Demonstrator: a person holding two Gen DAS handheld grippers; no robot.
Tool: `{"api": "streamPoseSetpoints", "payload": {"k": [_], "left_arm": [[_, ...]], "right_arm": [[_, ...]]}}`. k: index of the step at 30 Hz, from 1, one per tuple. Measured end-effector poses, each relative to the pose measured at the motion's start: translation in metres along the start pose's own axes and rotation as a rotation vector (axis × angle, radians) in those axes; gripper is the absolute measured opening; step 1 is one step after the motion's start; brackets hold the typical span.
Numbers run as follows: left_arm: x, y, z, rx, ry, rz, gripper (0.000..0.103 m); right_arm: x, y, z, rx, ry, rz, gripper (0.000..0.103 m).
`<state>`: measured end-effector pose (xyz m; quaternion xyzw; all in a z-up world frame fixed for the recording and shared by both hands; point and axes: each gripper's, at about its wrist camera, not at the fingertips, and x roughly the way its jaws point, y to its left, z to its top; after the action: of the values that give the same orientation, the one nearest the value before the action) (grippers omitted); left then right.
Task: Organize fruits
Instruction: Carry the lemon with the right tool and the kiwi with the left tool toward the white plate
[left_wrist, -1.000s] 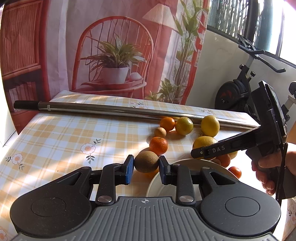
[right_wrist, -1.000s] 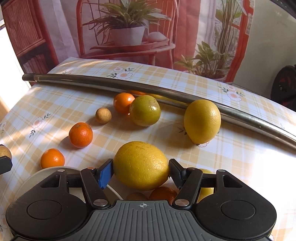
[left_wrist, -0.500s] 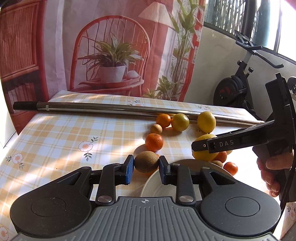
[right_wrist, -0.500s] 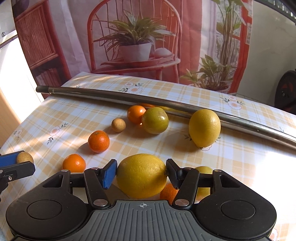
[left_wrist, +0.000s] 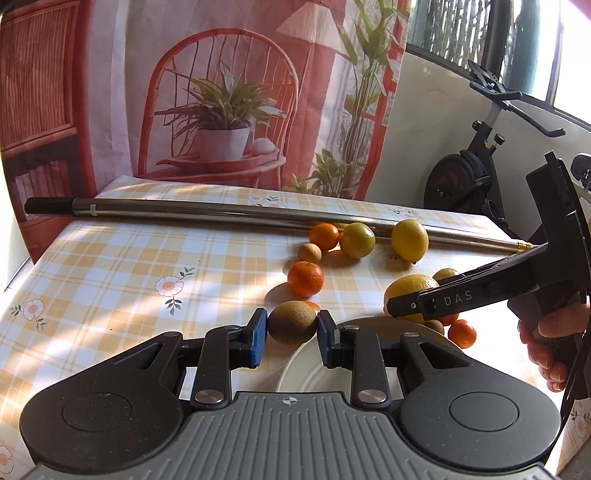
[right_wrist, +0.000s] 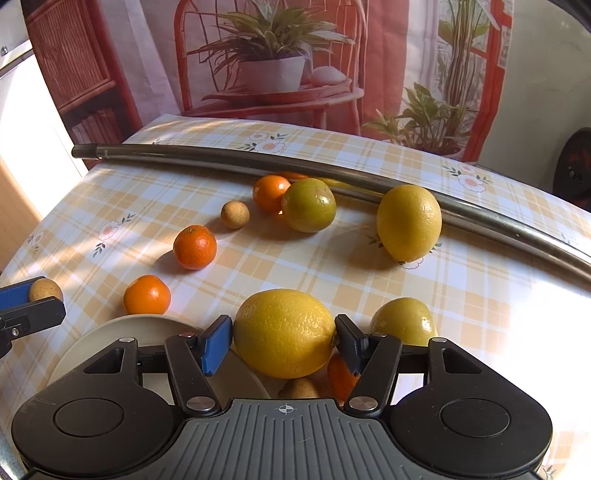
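Fruit lay scattered over a checked, flower-printed counter (right_wrist: 110, 206) in front of a backdrop printed with a red chair and potted plant. The left tool (left_wrist: 289, 328) was closed on a brown kiwi (left_wrist: 291, 322), its blue pads pressed against either side, and held it up above the near-left edge of a cream plate (left_wrist: 317, 373). The right tool (right_wrist: 284, 334) was clamped on a large lemon (right_wrist: 284, 332), held above the right edge of the same plate, seen in the right wrist view at (right_wrist: 110, 336). In the left wrist view that tool came in from the right, gripped by a hand (left_wrist: 554, 332).

A long metal tube (right_wrist: 332, 170) lay across the far part of the counter. Just in front of it sat a second lemon (right_wrist: 409, 221), a greenish orange (right_wrist: 308, 205) and a mandarin (right_wrist: 270, 192) touching each other, and a small tan round fruit (right_wrist: 235, 214) close by. Nearer were two more mandarins, one (right_wrist: 194, 246) well clear of the plate and one (right_wrist: 147, 294) just beside its rim. Another yellow-green citrus (right_wrist: 402, 321) rested right of the held lemon. Beneath the right tool, an orange fruit (right_wrist: 341, 376) and a brownish one (right_wrist: 299, 389) were partly hidden.
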<state>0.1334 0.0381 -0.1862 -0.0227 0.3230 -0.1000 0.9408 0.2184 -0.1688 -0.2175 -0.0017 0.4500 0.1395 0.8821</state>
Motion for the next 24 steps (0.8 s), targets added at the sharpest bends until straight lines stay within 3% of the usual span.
{"api": "streamPoseSetpoints", "payload": {"k": [6,14,24], "left_arm": [[0.0,0.0,-0.001,-0.002,0.002,-0.009,0.03],[-0.002,0.0,-0.002,0.001,0.005,-0.015,0.03],[-0.008,-0.008,-0.02,0.056,0.076,-0.055,0.03]], "right_arm": [[-0.002,-0.004,0.0,0.0,-0.011,0.01,0.055],[-0.025,-0.007,-0.001,0.079,-0.099,0.042,0.055],[-0.056,0.015,-0.051,0.127,-0.133,0.094,0.055]]}}
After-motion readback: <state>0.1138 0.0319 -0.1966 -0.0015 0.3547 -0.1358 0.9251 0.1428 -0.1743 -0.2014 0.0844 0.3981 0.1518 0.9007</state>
